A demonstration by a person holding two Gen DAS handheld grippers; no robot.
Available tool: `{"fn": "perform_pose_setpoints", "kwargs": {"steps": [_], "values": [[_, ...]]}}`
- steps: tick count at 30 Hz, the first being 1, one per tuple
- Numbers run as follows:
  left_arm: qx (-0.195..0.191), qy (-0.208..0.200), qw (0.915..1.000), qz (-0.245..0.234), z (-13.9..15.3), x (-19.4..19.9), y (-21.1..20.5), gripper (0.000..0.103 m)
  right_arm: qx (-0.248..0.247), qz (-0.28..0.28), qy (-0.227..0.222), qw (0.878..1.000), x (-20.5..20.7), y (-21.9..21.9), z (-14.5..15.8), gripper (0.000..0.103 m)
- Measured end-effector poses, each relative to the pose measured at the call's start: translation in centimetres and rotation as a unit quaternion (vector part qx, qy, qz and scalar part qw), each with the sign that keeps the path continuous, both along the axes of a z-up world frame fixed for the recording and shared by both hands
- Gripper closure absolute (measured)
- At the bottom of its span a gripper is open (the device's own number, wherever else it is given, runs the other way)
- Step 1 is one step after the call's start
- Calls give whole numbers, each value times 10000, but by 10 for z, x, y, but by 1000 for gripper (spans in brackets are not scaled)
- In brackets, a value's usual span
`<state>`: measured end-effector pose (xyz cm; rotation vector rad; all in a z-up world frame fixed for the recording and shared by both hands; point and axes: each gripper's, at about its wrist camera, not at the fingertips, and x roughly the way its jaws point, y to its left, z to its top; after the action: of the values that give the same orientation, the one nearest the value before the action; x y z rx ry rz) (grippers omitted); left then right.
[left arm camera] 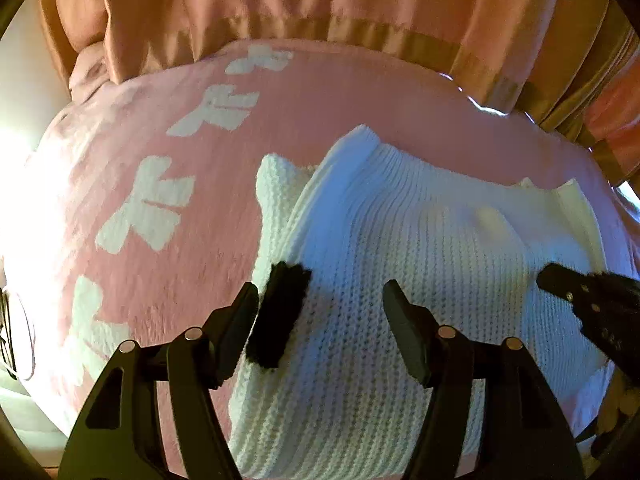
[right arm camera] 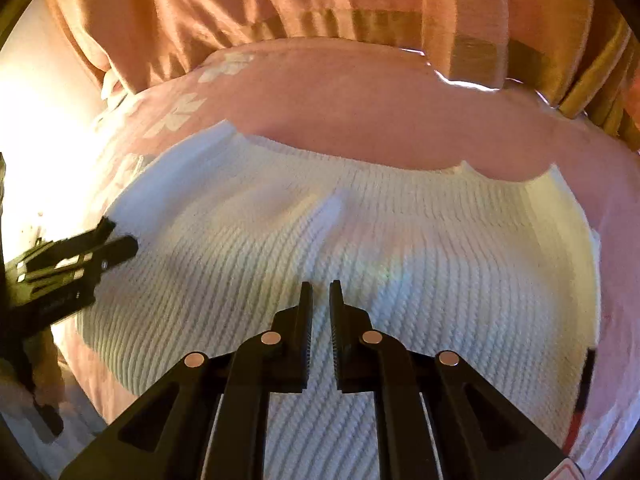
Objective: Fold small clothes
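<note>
A white knitted garment [left arm camera: 420, 280] lies flat on a pink blanket [left arm camera: 160, 200] with white bow shapes. A black patch [left arm camera: 278, 312] sits at its left edge. My left gripper [left arm camera: 320, 300] is open, its jaws wide apart just above the garment's left part, holding nothing. My right gripper shows at the right of that view [left arm camera: 560, 280]. In the right wrist view the garment [right arm camera: 360, 240] fills the middle, and my right gripper [right arm camera: 321, 292] hovers over it with jaws nearly closed, a narrow gap between them and no cloth in it. The left gripper [right arm camera: 116, 240] shows at the garment's left edge.
Orange-brown curtains [left arm camera: 320, 8] hang behind the blanket's far edge. Bright light washes out the left side in both views. The pink blanket [right arm camera: 380, 112] extends beyond the garment on all sides.
</note>
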<state>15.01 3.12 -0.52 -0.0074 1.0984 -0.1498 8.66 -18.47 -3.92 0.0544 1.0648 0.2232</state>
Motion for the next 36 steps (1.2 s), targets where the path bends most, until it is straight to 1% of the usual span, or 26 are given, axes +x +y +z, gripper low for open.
{"fn": "perform_pose_setpoints", "kwargs": {"steps": [3, 5, 6, 8, 10, 11, 12, 14, 16, 18, 20, 21, 22, 23, 24, 25, 26, 27, 28, 29, 31, 34, 36], "values": [[10, 23, 10000, -10, -1, 0, 1, 41, -110, -3, 145, 9998, 18, 7, -12, 95], [12, 51, 10000, -22, -1, 0, 1, 41, -180, -37, 187, 9997, 31, 11, -21, 98], [8, 59, 10000, -19, -1, -1, 1, 40, -166, -75, 169, 9997, 34, 11, -19, 98], [-18, 69, 10000, 7, -1, -1, 4, 40, 36, -171, 146, 9997, 34, 9, -8, 97], [-94, 97, 9999, 41, -1, 0, 9, 38, 177, -98, 142, 9997, 30, 11, -1, 97], [-158, 140, 9997, 77, -2, 0, 13, 34, 121, -36, 164, 9998, 26, 14, 1, 97], [-220, 185, 9995, 111, -3, 0, 16, 33, 20, 4, 216, 9998, 23, 17, 0, 97], [-375, 361, 9985, 146, -9, 1, 22, 33, -148, 56, 362, 9992, 17, 19, -6, 97], [-592, 582, 9963, 206, -17, 2, 28, 33, -162, 82, 368, 9992, 9, 17, -3, 97], [-904, 859, 9915, 369, -28, 4, 37, 30, -141, 103, 284, 9994, 3, 14, 5, 97], [-1255, 1160, 9836, 581, -41, 7, 45, 28, -167, 76, 258, 9995, 0, 9, 9, 97], [-1381, 1210, 9808, 663, -45, 8, 48, 28, -173, 46, 298, 9994, 0, 7, 7, 97], [-1423, 1198, 9800, 711, -44, 9, 48, 28, -194, 19, 374, 9991, 2, 6, 3, 97], [-1431, 1219, 9798, 688, -43, 10, 46, 32, -260, 17, 488, 9985, 6, 5, -4, 97], [-1468, 1209, 9796, 648, -41, 10, 45, 49, -300, 19, 555, 9980, 7, 6, -9, 97], [-1570, 1201, 9784, 604, -38, 10, 43, 57, -318, 31, 588, 9978, 9, 7, -12, 97], [-1677, 1215, 9767, 565, -34, 10, 41, 69, -361, 47, 572, 9977, 10, 9, -13, 97], [-1701, 1160, 9771, 542, -29, 9, 38, 76, -409, 69, 553, 9976, 11, 11, -13, 97], [-1690, 1047, 9787, 511, -22, 8, 36, 77, -452, 91, 542, 9975, 11, 12, -13, 97], [-1676, 840, 9814, 406, -9, 5, 30, 79, -470, 92, 534, 9974, 11, 13, -13, 97], [-1701, 464, 9842, 154, 16, -2, 17, 80, -465, 110, 527, 9975, 12, 12, -13, 97], [-1759, 55, 9842, -166, 45, -12, -5, 81, -315, 92, 553, 9979, 12, 6, -15, 97], [-1821, -80, 9826, -357, 57, -16, -19, 81, -219, 85, 572, 9981, 13, 2, -16, 97]]}}
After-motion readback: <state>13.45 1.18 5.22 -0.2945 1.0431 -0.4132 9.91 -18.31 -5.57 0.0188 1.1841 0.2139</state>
